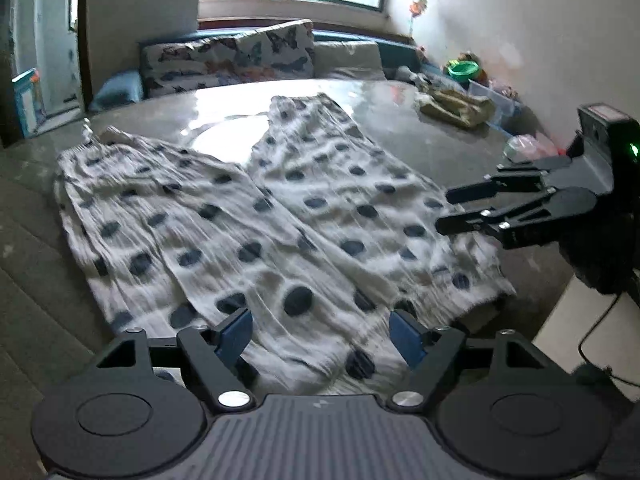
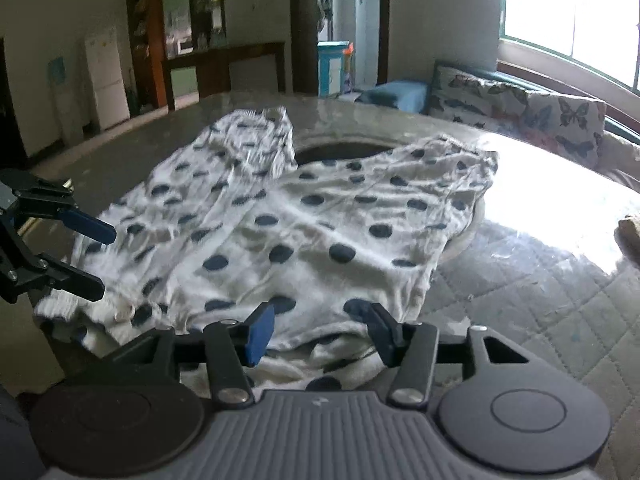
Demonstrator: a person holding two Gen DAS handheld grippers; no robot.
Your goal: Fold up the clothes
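White trousers with dark blue dots point(image 1: 248, 220) lie spread on the round table point(image 1: 400, 116), legs pointing away, waistband at the near edge. My left gripper point(image 1: 322, 334) is open over the waistband, holding nothing. My right gripper point(image 2: 320, 330) is open above the same near end of the trousers point(image 2: 304, 232). In the left wrist view the right gripper point(image 1: 442, 210) reaches in from the right over the trousers' right side. In the right wrist view the left gripper point(image 2: 98, 256) shows at the left, open.
A crumpled tan cloth point(image 1: 456, 106) lies at the table's far right. A butterfly-print cushion point(image 1: 228, 60) and sofa stand behind the table under the window. Toys and bins point(image 1: 480, 80) sit along the right wall. A quilted cover point(image 2: 560, 320) shows at right.
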